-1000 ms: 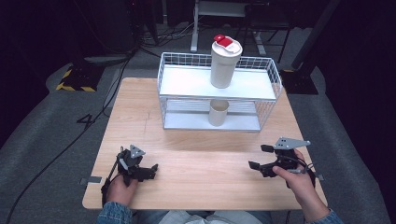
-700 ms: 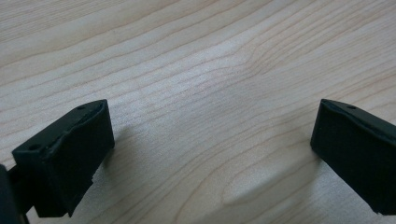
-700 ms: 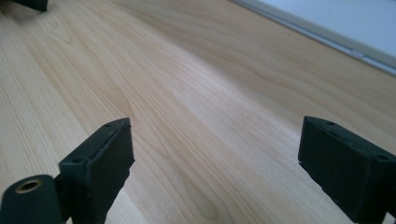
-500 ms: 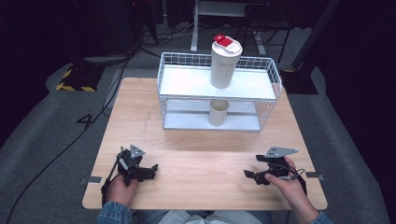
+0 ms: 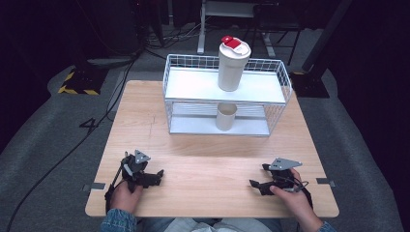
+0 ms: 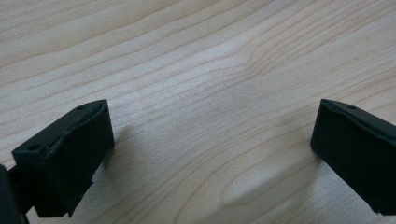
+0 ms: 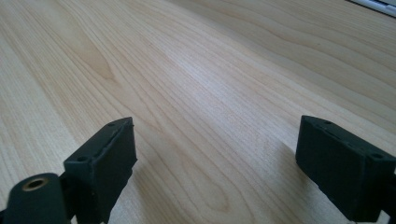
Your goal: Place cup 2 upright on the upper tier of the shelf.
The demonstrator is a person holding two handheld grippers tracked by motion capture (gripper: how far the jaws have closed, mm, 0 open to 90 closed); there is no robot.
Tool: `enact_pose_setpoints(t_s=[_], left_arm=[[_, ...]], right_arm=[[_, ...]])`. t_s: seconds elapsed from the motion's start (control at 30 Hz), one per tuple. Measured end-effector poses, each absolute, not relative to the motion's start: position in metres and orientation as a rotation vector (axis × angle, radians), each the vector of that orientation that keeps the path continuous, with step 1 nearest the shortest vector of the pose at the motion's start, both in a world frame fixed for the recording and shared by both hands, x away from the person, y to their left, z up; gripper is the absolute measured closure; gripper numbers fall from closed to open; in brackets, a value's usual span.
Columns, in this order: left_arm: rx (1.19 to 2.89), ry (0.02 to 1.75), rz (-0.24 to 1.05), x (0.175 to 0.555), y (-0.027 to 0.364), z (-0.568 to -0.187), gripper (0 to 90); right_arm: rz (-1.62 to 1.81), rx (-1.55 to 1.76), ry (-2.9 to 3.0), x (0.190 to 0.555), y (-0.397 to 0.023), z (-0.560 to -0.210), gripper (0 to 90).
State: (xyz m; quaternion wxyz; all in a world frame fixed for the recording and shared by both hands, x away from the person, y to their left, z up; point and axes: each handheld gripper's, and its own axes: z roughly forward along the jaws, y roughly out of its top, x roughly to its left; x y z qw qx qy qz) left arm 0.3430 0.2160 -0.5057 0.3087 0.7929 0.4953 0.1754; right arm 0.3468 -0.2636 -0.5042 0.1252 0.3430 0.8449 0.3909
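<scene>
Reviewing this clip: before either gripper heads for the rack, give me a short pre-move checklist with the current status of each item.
1. Left gripper open and holding nothing: ok; its jaws stand wide apart over bare wood in the left gripper view.
2. Right gripper open and holding nothing: ok; same in the right gripper view.
3. Tall white tumbler upright on the top shelf of the wire rack: ok.
4. Small cup upright on the lower shelf: ok.
5. Table between grippers and rack free of obstacles: ok.
6. Tumbler's red lid tab latched shut: cannot tell.
</scene>
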Motion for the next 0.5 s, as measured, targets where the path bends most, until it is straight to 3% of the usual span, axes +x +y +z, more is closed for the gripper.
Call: enact_pose_setpoints(t_s=[0.1, 0.27, 0.5], left_arm=[[2.093, 1.309, 0.462, 0.3430, 0.2159, -0.5059, 0.0], [2.092, 1.312, 0.464, 0.3428, 0.2158, -0.5059, 0.0], [2.092, 1.312, 0.464, 0.3428, 0.2157, -0.5059, 0.0]], right_arm=[[1.109, 0.984, 2.468, 0.3464, -0.2628, -0.5046, 12.5], [1.037, 0.971, 2.470, 0.3453, -0.2570, -0.5061, 3.4], [1.041, 0.970, 2.477, 0.3456, -0.2566, -0.5064, 2.0]])
